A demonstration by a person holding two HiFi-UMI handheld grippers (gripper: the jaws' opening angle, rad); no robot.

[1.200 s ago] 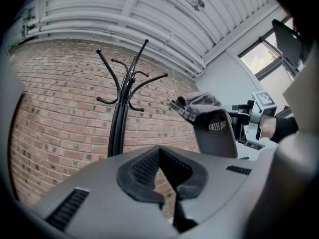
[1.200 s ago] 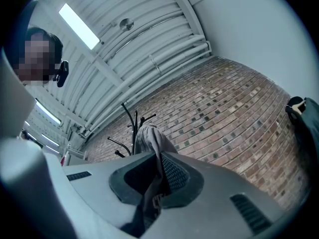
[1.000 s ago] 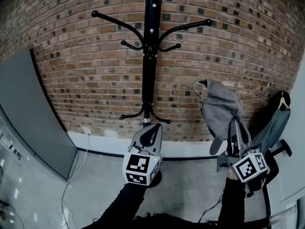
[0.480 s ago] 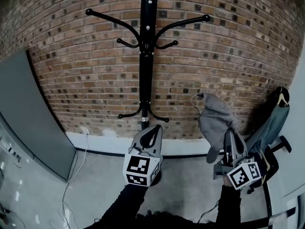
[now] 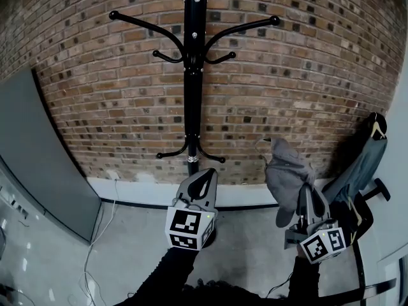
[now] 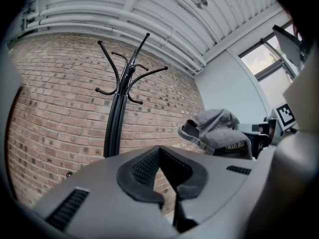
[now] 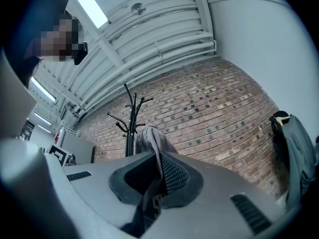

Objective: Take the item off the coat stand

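Note:
The black coat stand [image 5: 193,75] rises against the brick wall with all its hooks bare. A grey cap [image 5: 287,171] hangs free of it, to the right and well below the upper hooks. My right gripper [image 5: 306,193] is shut on the cap's lower edge; in the right gripper view the cloth [image 7: 152,138] is pinched between the pads, with the stand [image 7: 132,128] behind it. My left gripper [image 5: 203,182] is held in front of the stand's lower pole, shut on nothing. The left gripper view shows the stand [image 6: 117,118] and the cap [image 6: 217,131] off to the right.
A grey panel [image 5: 38,152] leans against the wall at the left. A grey garment [image 5: 366,164] hangs over a dark chair at the far right. Cables [image 5: 95,247] trail over the floor below the white skirting.
My right gripper has come down with the cap, lower and farther from the upper hooks. The left gripper has stayed put.

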